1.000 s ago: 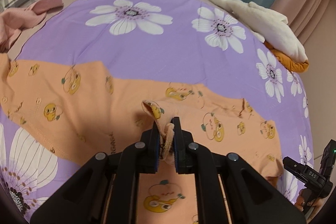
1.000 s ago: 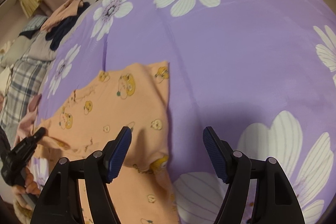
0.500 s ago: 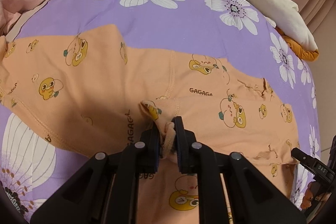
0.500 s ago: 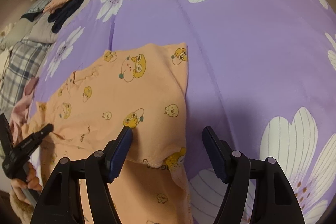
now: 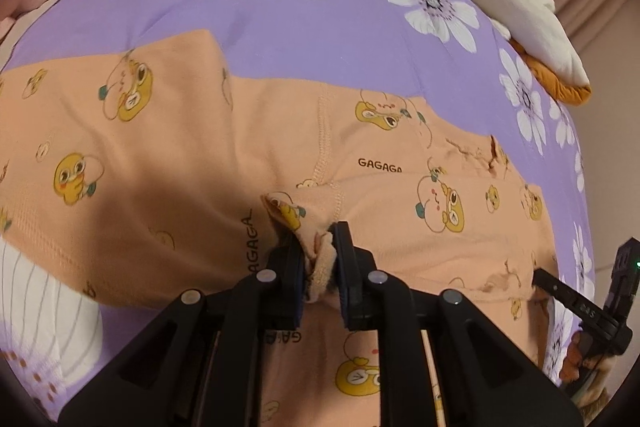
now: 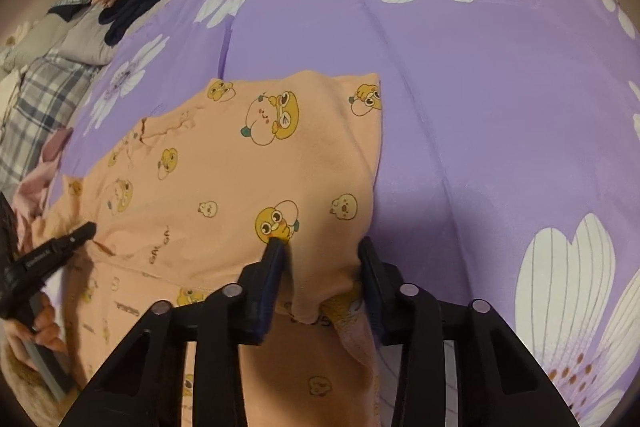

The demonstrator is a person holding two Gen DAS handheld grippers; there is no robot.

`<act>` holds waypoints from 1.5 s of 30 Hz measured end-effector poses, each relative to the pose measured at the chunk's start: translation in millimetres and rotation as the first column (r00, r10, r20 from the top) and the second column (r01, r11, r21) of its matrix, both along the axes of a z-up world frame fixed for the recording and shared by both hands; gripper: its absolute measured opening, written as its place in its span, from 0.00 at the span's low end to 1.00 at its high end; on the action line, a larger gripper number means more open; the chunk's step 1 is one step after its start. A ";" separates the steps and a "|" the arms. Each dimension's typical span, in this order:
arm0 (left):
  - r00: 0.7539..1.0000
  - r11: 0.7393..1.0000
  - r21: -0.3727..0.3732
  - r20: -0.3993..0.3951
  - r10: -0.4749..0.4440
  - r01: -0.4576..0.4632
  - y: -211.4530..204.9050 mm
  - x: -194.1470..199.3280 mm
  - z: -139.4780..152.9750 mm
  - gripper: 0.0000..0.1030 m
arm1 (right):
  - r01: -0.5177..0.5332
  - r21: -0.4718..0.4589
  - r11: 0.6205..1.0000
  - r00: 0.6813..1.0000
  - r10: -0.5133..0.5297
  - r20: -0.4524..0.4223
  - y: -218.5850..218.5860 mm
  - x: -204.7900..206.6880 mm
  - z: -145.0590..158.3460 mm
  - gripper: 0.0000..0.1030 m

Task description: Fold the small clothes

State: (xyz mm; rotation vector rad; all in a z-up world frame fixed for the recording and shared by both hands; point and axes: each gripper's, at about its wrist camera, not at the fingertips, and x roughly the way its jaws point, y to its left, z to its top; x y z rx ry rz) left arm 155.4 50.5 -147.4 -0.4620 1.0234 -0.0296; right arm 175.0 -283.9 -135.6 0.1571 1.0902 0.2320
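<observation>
A: Where's the peach cotton duck-print garment (image 5: 180, 163)?
B: Flat on the purple flowered quilt (image 5: 320, 27), long axis left-right. Left gripper (image 5: 320, 259) clenched on a bunched edge, dead ahead.
A: Right gripper (image 6: 322, 259)?
B: Jaws apart, straddling the other corner — nearer that end.

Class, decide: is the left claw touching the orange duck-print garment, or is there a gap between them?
Touching. The left wrist view shows the left claw shut on a bunched fold of the orange duck-print garment, cloth pinched between both pads with no gap.
</observation>
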 end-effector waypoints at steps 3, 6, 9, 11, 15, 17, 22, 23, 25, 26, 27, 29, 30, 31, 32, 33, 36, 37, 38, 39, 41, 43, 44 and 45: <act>1.000 1.000 -0.007 -0.006 -0.024 0.024 1.1 1.2 -0.4 0.15 | 0.001 -0.011 1.000 1.000 -0.001 0.004 0.8 0.0 -1.1 0.38; 0.999 0.999 0.010 0.006 -0.043 0.043 -1.2 0.1 -0.6 0.15 | 0.000 -0.034 0.999 1.000 0.001 0.012 3.7 0.1 -2.8 0.38; 0.998 0.998 0.025 0.021 -0.062 0.062 -2.4 -0.4 -1.3 0.15 | -0.008 -0.063 0.998 1.000 0.009 0.024 7.5 -0.2 -3.1 0.38; 0.997 0.997 0.021 0.037 -0.073 0.072 -0.7 -1.5 -2.5 0.15 | -0.009 -0.073 0.997 1.000 0.011 0.029 7.8 0.0 -3.6 0.38; 0.993 0.996 -0.009 0.082 -0.087 0.088 3.9 -5.6 -6.2 0.15 | -0.006 -0.086 0.996 0.999 0.009 0.037 10.4 0.8 -4.1 0.38; 0.991 0.995 -0.042 0.102 -0.089 0.094 8.4 -7.4 -8.6 0.15 | 0.000 -0.096 0.995 0.999 0.005 0.044 11.8 0.0 -4.4 0.38; 0.991 0.988 -0.121 0.101 -0.082 0.094 16.0 -7.0 -10.3 0.15 | 0.031 -0.108 0.994 0.998 -0.024 0.065 15.2 -2.8 -5.3 0.38; 0.991 0.987 -0.129 0.103 -0.081 0.094 16.4 -7.2 -10.6 0.15 | 0.041 -0.107 0.993 0.997 -0.033 0.070 15.2 -3.6 -5.5 0.38; 0.991 0.986 -0.137 0.109 -0.082 0.096 16.7 -8.7 -10.7 0.15 | 0.053 -0.109 0.993 0.996 -0.045 0.079 15.6 -4.7 -5.6 0.38; 0.991 0.986 -0.137 0.109 -0.081 0.096 16.1 -9.1 -10.5 0.15 | 0.057 -0.111 0.992 0.995 -0.048 0.084 15.7 -5.3 -5.7 0.38; 0.991 0.986 -0.136 0.109 -0.081 0.096 15.6 -8.9 -10.4 0.15 | 0.060 -0.112 0.992 0.995 -0.051 0.087 16.4 -5.4 -5.7 0.38; 0.991 0.986 -0.136 0.108 -0.081 0.095 16.2 -8.1 -10.8 0.15 | 0.070 -0.109 0.992 0.994 -0.059 0.095 15.9 -6.1 -5.9 0.38; 0.991 0.986 -0.139 0.107 -0.079 0.094 16.5 -8.4 -10.9 0.15 | 0.074 -0.107 0.992 0.993 -0.063 0.097 16.3 -6.5 -5.9 0.38; 0.991 0.985 -0.144 0.105 -0.078 0.093 17.3 -8.1 -11.2 0.15 | 0.083 -0.101 0.991 0.992 -0.073 0.101 15.8 -7.0 -5.8 0.37; 0.992 0.985 -0.146 0.103 -0.078 0.093 17.5 -7.8 -11.1 0.15 | 0.097 -0.095 0.991 0.991 -0.087 0.105 15.1 -7.9 -5.6 0.34; 0.992 0.985 -0.148 0.101 -0.078 0.093 17.8 -7.8 -11.0 0.15 | 0.105 -0.100 0.989 0.990 -0.094 0.108 15.2 -8.6 -4.4 0.24; 0.992 0.983 -0.155 0.096 -0.080 0.095 19.2 -6.9 -10.9 0.15 | 0.131 -0.070 0.989 0.987 -0.124 0.105 12.5 -10.4 2.8 0.10; 0.992 0.983 -0.157 0.096 -0.080 0.095 20.1 -6.8 -11.0 0.15 | 0.143 -0.053 0.988 0.984 -0.137 0.113 10.1 -11.7 6.5 0.10; 0.992 0.983 -0.158 0.097 -0.081 0.096 20.4 -6.9 -11.0 0.15 | 0.161 -0.038 0.986 0.979 -0.155 0.133 7.1 -14.1 11.1 0.10; 0.992 0.983 -0.159 0.097 -0.080 0.095 20.5 -6.9 -10.9 0.15 | 0.178 -0.028 0.984 0.973 -0.172 0.151 4.2 -16.3 14.7 0.09; 0.992 0.983 -0.158 0.098 -0.079 0.094 20.6 -7.6 -10.7 0.15 | 0.183 -0.025 0.983 0.972 -0.177 0.153 2.1 -17.0 14.7 0.09; 0.992 0.983 -0.156 0.100 -0.080 0.094 20.7 -7.8 -10.5 0.15 | 0.186 -0.027 0.982 0.976 -0.181 0.125 1.8 -14.4 7.2 0.09; 0.992 0.984 -0.154 0.099 -0.079 0.094 20.5 -8.0 -10.3 0.15 | 0.187 -0.036 0.982 0.979 -0.183 0.096 2.3 -11.4 -1.4 0.09; 0.992 0.983 -0.159 0.097 -0.076 0.091 20.9 -8.1 -10.4 0.15 | 0.188 -0.040 0.981 0.979 -0.184 0.088 3.4 -10.8 -6.0 0.09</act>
